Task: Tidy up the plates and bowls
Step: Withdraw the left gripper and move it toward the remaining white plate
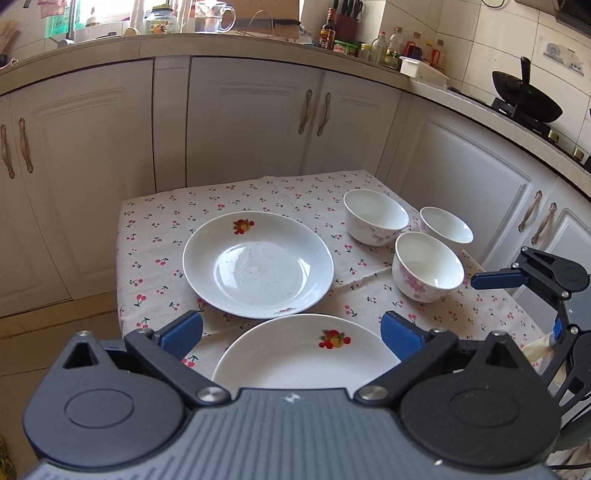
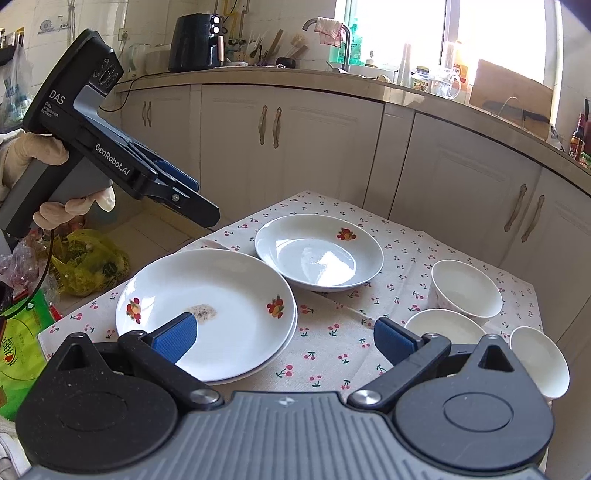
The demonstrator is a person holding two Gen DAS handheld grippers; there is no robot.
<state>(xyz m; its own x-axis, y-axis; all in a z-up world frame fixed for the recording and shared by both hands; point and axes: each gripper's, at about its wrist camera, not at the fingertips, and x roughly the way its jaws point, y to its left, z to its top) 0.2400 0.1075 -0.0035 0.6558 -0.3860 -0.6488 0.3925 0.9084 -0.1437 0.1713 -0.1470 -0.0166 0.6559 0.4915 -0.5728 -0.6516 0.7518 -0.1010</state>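
Observation:
A small table with a cherry-print cloth (image 1: 159,243) holds two white plate spots and three white bowls. The far deep plate (image 1: 258,264) (image 2: 319,253) lies mid-table. The near plate (image 1: 306,356) (image 2: 207,314) rests on another plate; its centre has a speckled smear. Three floral bowls (image 1: 427,266) (image 1: 375,216) (image 1: 446,225) cluster at the right, also in the right wrist view (image 2: 466,288) (image 2: 443,326) (image 2: 541,360). My left gripper (image 1: 291,332) is open above the near plate. My right gripper (image 2: 284,338) is open above the table between plates and bowls. Both are empty.
White kitchen cabinets (image 1: 255,118) wrap behind the table. The counter carries bottles (image 1: 327,31), jars and a black wok (image 1: 526,96) on the stove. Plastic bags (image 2: 88,264) lie on the floor to the table's left.

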